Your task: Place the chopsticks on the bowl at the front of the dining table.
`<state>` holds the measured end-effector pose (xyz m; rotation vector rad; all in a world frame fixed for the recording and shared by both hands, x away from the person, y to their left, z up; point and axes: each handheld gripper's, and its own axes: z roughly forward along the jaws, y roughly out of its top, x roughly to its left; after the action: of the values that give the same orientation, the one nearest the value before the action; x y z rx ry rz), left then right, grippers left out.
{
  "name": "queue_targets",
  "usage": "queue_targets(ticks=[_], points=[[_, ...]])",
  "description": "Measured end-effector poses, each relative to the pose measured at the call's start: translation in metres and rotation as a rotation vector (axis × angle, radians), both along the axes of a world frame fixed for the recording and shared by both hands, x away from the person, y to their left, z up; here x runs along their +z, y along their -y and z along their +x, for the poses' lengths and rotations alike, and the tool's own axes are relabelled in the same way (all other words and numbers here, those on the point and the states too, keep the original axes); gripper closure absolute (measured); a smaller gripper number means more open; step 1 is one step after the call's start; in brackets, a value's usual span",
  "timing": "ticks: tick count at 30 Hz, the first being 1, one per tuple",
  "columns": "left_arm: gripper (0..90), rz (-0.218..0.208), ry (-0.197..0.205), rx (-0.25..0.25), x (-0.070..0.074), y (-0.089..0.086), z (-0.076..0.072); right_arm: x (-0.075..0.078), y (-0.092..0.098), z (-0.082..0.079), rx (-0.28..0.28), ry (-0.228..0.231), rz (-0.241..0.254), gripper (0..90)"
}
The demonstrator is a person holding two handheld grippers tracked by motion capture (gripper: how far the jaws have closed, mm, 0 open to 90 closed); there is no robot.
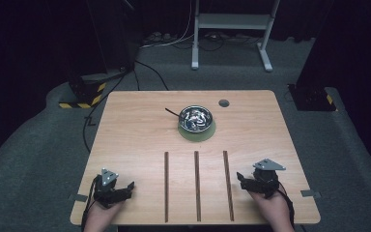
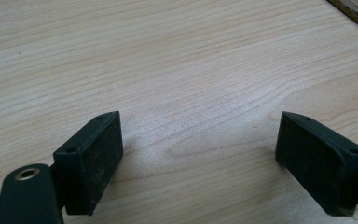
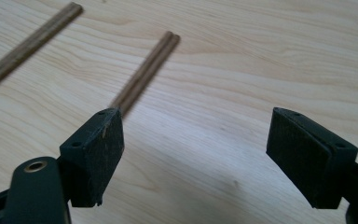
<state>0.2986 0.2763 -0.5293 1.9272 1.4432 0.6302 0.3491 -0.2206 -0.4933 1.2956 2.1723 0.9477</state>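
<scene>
**Both claws wide over bare desk; 3 sticks and bowl untouched**

Desk [image 1: 125, 140]: pale wood, flat, carries everything. Grain looks smooth, so thin items may skate when nudged.

Bowl [image 1: 196, 119]: shiny metal, sits on a green mat [image 1: 208, 133] at the far middle, well apart from both claws. A dark utensil [image 1: 172, 113] pokes out over its left rim. Judged light, rigid, slippery on the outside; best pinched across the rim, not the wall.

Sticks: 3 thin brown sticks [image 1: 196, 185] lie parallel on the near half, between the hands. The right one [image 3: 144, 74] lies just ahead of the right claw's left pad. Judged light, stiff, low-lying; hard to get pads under. Take hold near mid-length, pads across the width, so it stays level.

Left claw [image 1: 125, 189]: near left corner, jaws wide, nothing between them, bare wood ahead.

Right claw [image 1: 243, 181]: near right, jaws wide, empty, angled toward the sticks.
</scene>
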Motion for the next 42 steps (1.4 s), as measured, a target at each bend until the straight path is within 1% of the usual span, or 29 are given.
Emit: queue_targets(ticks=[1,2,3,5,7,8,12,14,16,17,18,19,20,21,24,25,26,28,30,31,34,36,38,40,42], points=[[14.7,-0.009,0.001,-0.001,0.0,0.0,0.0,0.002,-0.007,-0.001,0.003,0.003,-0.011,19.8],[14.7,-0.009,0.001,-0.001,0.0,0.0,0.0,0.002,-0.007,-0.001,0.003,0.003,-0.011,19.8],[14.8,-0.015,0.0,0.002,0.0,0.0,0.0,0.003,-0.014,-0.002,0.009,0.006,-0.025,20.5],[14.8,-0.015,0.0,0.001,0.0,0.0,0.0,0.002,-0.019,-0.001,0.005,0.008,-0.041,20.7],[14.8,-0.015,0.0,0.0,0.0,0.0,0.0,0.002,-0.02,0.0,0.01,0.005,-0.045,21.1],[14.9,-0.014,0.0,-0.003,0.0,0.0,0.0,0.002,-0.025,0.002,0.01,0.003,-0.054,21.7],[14.9,-0.017,0.002,-0.008,-0.001,0.0,0.0,0.001,-0.03,0.007,0.005,0.012,-0.074,23.5],[14.9,-0.017,0.0,-0.008,0.0,0.0,0.0,-0.002,-0.033,0.011,-0.008,0.004,-0.079,23.7],[14.9,-0.016,0.003,-0.01,-0.001,0.0,0.001,-0.006,-0.035,0.014,-0.007,-0.028,-0.085,23.8],[15.0,-0.017,0.001,-0.009,0.0,0.0,0.001,-0.008,-0.035,0.016,-0.001,-0.027,-0.097,23.7],[15.0,-0.017,0.001,-0.009,0.0,0.0,0.0,-0.01,-0.037,0.017,-0.009,-0.024,-0.097,23.8],[15.0,-0.016,0.004,-0.012,-0.001,0.0,0.001,-0.011,-0.037,0.017,-0.007,-0.037,-0.095,23.8],[15.1,-0.016,0.003,-0.012,0.0,0.0,0.001,-0.012,-0.037,0.019,-0.004,-0.024,-0.104,23.8],[15.2,-0.017,0.003,-0.011,-0.001,0.0,0.0,-0.013,-0.039,0.018,-0.008,-0.027,-0.105,23.9],[15.4,-0.016,0.003,-0.014,0.0,0.0,0.0,-0.014,-0.039,0.018,0.001,-0.047,-0.11,23.9],[15.4,-0.014,0.001,-0.013,0.0,0.0,0.0,-0.016,-0.039,0.019,-0.004,-0.034,-0.119,23.8],[15.4,-0.014,0.001,-0.013,0.0,0.0,0.0,-0.016,-0.039,0.019,-0.004,-0.034,-0.119,23.8],[15.4,-0.017,0.004,-0.018,-0.001,0.0,0.0,-0.016,-0.038,0.018,-0.004,-0.049,-0.108,23.9],[15.4,-0.016,0.003,-0.018,0.0,0.0,0.0,-0.016,-0.037,0.018,-0.002,-0.044,-0.113,23.9],[15.4,-0.016,0.003,-0.018,0.0,0.0,0.0,-0.015,-0.037,0.018,-0.002,-0.053,-0.103,23.9],[15.4,-0.015,0.001,-0.017,0.0,0.0,0.0,-0.016,-0.038,0.018,0.003,-0.048,-0.108,23.9],[15.4,-0.014,0.001,-0.018,0.0,0.0,0.0,-0.016,-0.038,0.018,0.004,-0.053,-0.105,23.9],[15.4,-0.015,0.002,-0.017,0.0,0.0,0.0,-0.017,-0.038,0.019,-0.005,-0.045,-0.102,23.9],[15.4,-0.014,0.001,-0.017,0.0,0.0,0.0,-0.015,-0.036,0.02,-0.001,-0.054,-0.108,23.9],[15.4,-0.017,0.004,-0.018,-0.001,0.0,0.0,-0.016,-0.032,0.021,-0.018,-0.046,-0.11,24.0]])
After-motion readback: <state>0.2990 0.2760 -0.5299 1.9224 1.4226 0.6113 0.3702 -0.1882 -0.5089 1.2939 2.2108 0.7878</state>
